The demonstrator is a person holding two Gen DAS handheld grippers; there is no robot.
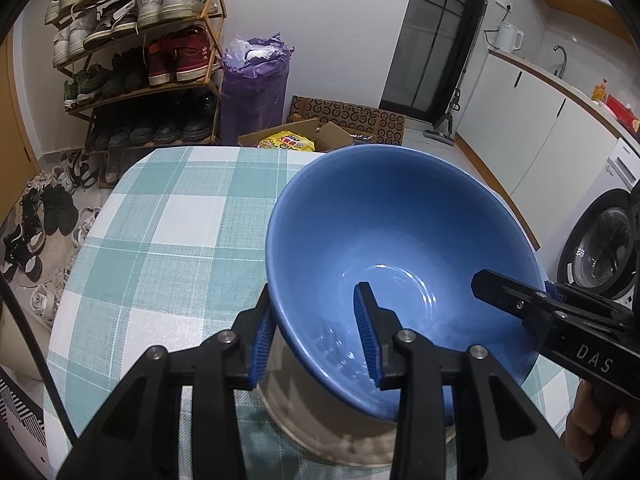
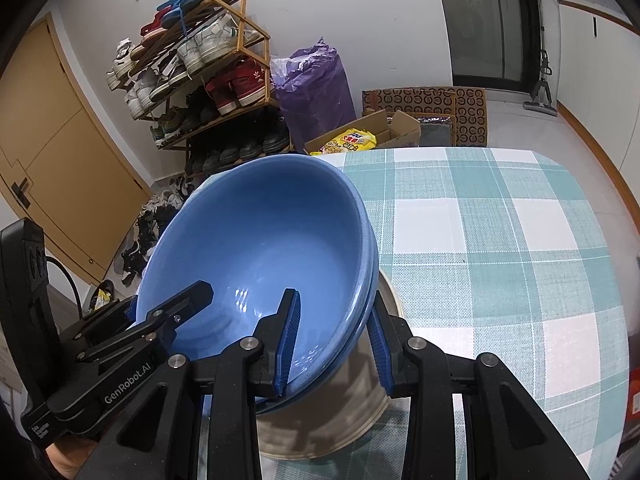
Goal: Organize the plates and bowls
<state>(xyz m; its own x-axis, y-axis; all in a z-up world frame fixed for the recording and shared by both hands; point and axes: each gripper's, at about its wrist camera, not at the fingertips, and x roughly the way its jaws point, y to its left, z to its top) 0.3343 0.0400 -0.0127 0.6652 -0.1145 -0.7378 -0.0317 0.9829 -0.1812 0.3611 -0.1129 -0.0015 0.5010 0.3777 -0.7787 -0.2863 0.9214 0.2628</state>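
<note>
While both grippers straddle opposite sides of the rim, the left gripper (image 1: 316, 332) has one pad outside and one inside the blue bowl (image 1: 400, 264), jaws part-open with gaps visible, not clamped. So does the right gripper (image 2: 332, 344). Glossy and tilted, the bowl sits atop a pale upturned dish (image 2: 360, 408) on the checked tablecloth (image 2: 500, 248) — the right view reveals a second blue rim nested beneath.
</note>
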